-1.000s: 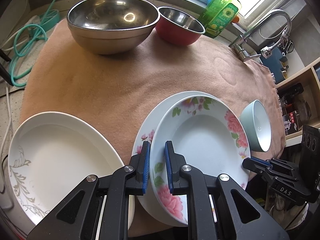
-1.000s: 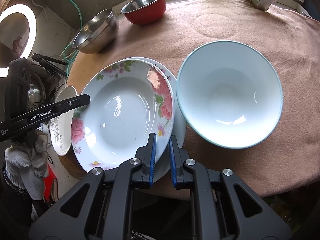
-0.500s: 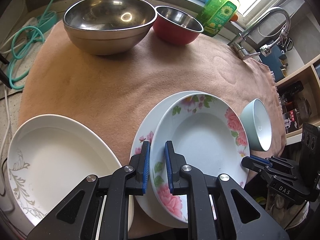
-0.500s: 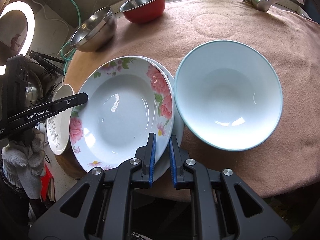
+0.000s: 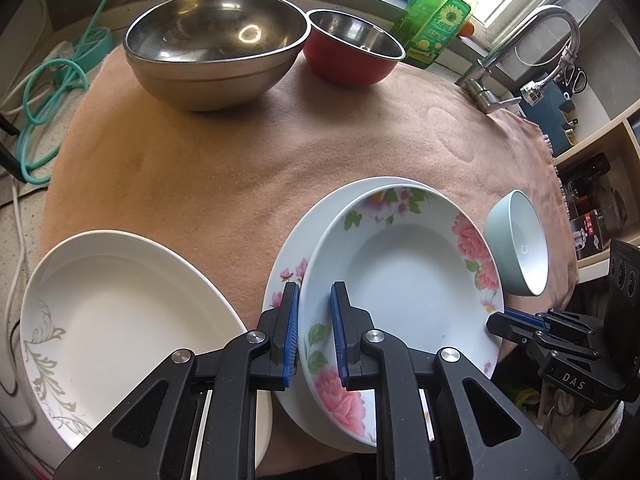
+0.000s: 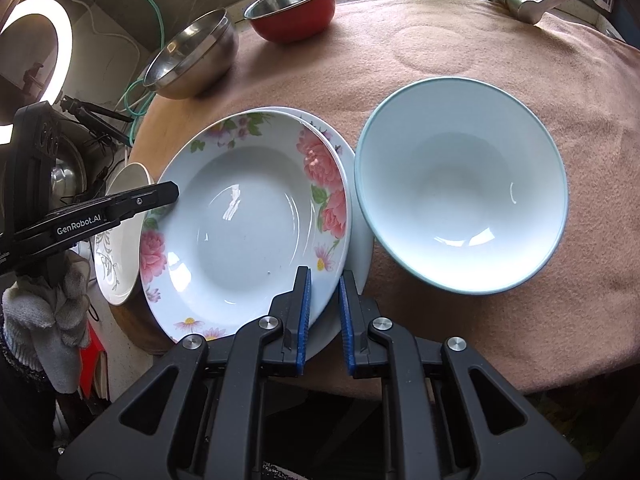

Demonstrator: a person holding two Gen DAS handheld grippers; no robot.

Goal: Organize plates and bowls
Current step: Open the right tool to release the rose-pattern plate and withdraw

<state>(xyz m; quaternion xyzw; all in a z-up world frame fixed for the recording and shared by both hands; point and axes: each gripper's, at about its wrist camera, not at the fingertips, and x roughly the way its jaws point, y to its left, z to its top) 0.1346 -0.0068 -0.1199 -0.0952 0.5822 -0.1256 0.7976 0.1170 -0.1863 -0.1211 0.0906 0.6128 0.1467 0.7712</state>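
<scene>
My left gripper (image 5: pixel 314 332) is clamped on the near-left rim of the upper floral plate (image 5: pixel 404 284), one blue finger (image 5: pixel 291 332) under the rim and the other on top of it. My right gripper (image 6: pixel 323 320) grips the same plate (image 6: pixel 248 224) at its near-right rim, one finger (image 6: pixel 303 316) on the inside of the dish. That plate sits tilted over a second floral plate (image 5: pixel 292 264), whose edge shows along its left and far sides; I cannot tell whether the two touch.

Both plates lie at the near edge of the surface, on a brown towel (image 5: pixel 248 152). Just right of them stands a pale blue bowl (image 6: pixel 460 184), close beside the lower plate's rim. To the left, a white plate (image 5: pixel 120 312) with a grey leaf pattern sits apart from the floral pair. At the far side a large steel bowl (image 5: pixel 216 48) and a red bowl (image 5: pixel 352 52) with a steel inside stand side by side, well apart from the plates. Beyond them are a green soap bottle (image 5: pixel 440 16) and a tap (image 5: pixel 532 44).
</scene>
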